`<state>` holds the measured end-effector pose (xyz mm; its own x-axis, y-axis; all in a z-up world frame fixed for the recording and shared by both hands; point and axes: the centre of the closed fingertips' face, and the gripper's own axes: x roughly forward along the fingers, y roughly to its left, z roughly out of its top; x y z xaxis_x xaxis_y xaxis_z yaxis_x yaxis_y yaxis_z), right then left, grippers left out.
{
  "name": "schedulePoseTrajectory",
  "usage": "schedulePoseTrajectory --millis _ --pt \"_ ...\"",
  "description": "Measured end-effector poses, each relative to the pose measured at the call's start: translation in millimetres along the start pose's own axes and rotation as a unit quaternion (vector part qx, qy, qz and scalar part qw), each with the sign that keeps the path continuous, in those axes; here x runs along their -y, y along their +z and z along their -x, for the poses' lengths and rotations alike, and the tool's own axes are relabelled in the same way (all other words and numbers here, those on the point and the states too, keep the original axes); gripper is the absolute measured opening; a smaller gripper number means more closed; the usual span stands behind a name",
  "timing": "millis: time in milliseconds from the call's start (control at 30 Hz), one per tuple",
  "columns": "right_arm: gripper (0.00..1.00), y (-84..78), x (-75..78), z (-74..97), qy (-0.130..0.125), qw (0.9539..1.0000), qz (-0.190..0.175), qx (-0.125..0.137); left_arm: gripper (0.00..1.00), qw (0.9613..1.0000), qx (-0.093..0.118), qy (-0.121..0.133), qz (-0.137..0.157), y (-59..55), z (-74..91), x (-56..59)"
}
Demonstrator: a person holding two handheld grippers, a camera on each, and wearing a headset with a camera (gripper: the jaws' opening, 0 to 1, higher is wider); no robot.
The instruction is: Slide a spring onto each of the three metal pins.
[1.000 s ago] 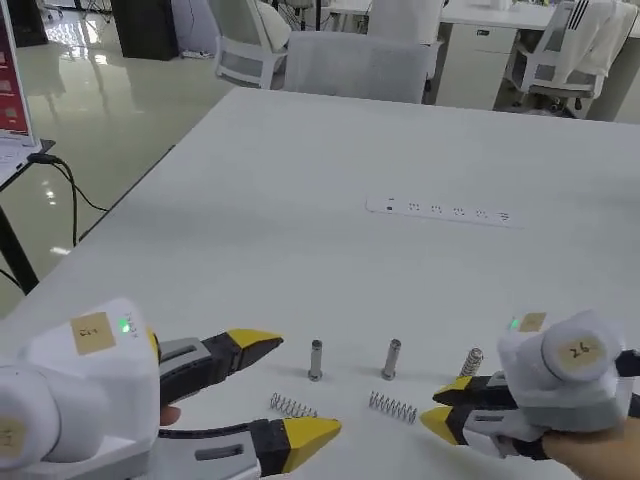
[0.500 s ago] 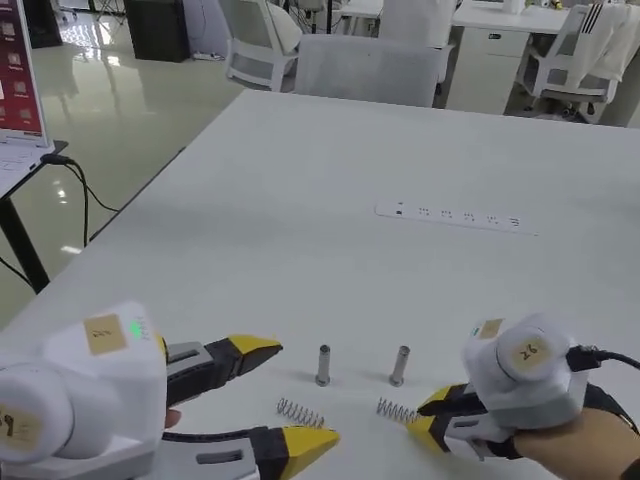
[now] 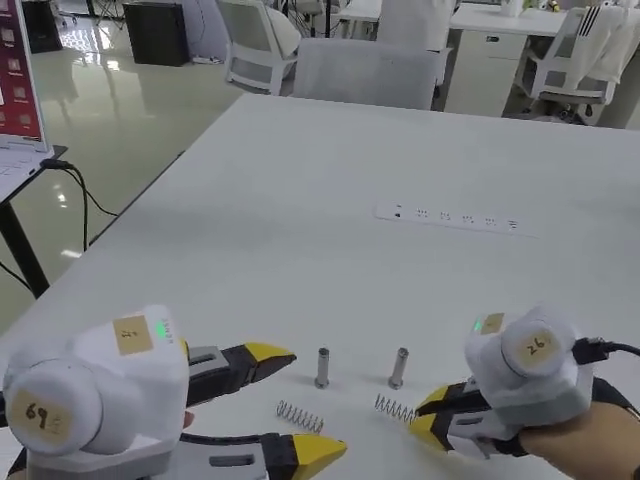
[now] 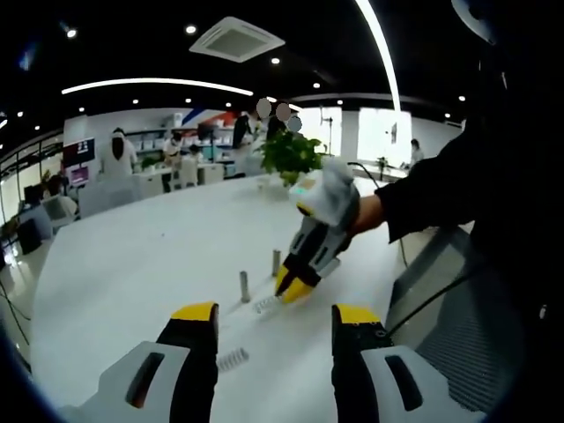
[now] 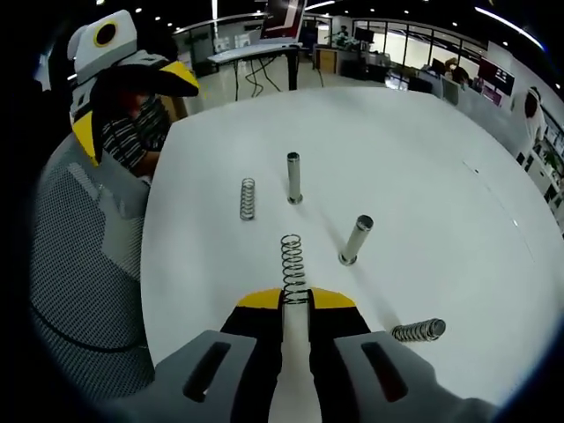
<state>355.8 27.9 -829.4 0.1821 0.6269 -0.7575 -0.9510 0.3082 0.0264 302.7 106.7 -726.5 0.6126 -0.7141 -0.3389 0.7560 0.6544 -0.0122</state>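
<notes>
Head view: a white table with two metal pins standing upright near its front edge, the left-hand pin and the right-hand pin. Both are bare.

The right gripper is low at the bottom right. Its yellow tips are clenched on one end of the held spring, which lies just in front of the right-hand pin's base.

The loose spring lies flat on the table in front of the left-hand pin.

The left gripper is at the bottom left with its jaws spread wide and nothing grasped. The loose spring lies by the gap between its tips, and neither tip touches it.

A power strip lies farther back on the table, well apart from the work. Office chairs stand beyond the far edge.

Right gripper view: the jaws are pressed tight on the near end of the held spring. The rest of the coil sticks straight out ahead, and its free end points toward the left-hand pin but stops well short of it. Whether the coil rests on the table or hangs just above it cannot be told.

A third spring shows off to the right of the jaws. It is coiled round what looks like the third pin.

Left gripper view: its own jaws are parted. The loose spring lies on the table between them, close to the left jaw.
</notes>
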Motion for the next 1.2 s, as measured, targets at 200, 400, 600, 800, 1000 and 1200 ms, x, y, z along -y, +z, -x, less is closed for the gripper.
schedulePoseTrajectory --millis 200,400,600,800,1000,1200 --pt "0.07 23.0 -23.4 27.4 0.037 0.999 0.023 0.004 0.43 0.9992 -0.015 -0.024 -0.026 -1.2 -7.8 7.1" --pt "0.07 40.1 -48.8 50.5 0.072 0.9958 0.056 -0.01 0.37 0.9965 -0.03 -0.047 -0.062 -2.7 -14.5 17.0" --pt "0.07 51.1 -71.0 62.0 0.092 0.9908 0.095 -0.025 0.31 0.9932 -0.035 -0.064 -0.09 -3.1 -16.7 26.7" --pt "0.07 54.3 -84.4 64.1 0.109 0.9873 0.107 -0.043 0.22 0.9878 -0.037 -0.077 -0.13 -2.0 -16.9 36.9" --pt "0.07 56.0 -88.9 66.3 0.116 0.9871 0.1 -0.048 0.12 0.9828 -0.038 -0.084 -0.16 -1.9 -17.0 43.0" --pt "0.07 62.4 -94.5 73.9 0.116 0.9871 0.102 -0.043 0.05 0.981 -0.037 -0.082 -0.172 -1.2 -17.3 42.3"
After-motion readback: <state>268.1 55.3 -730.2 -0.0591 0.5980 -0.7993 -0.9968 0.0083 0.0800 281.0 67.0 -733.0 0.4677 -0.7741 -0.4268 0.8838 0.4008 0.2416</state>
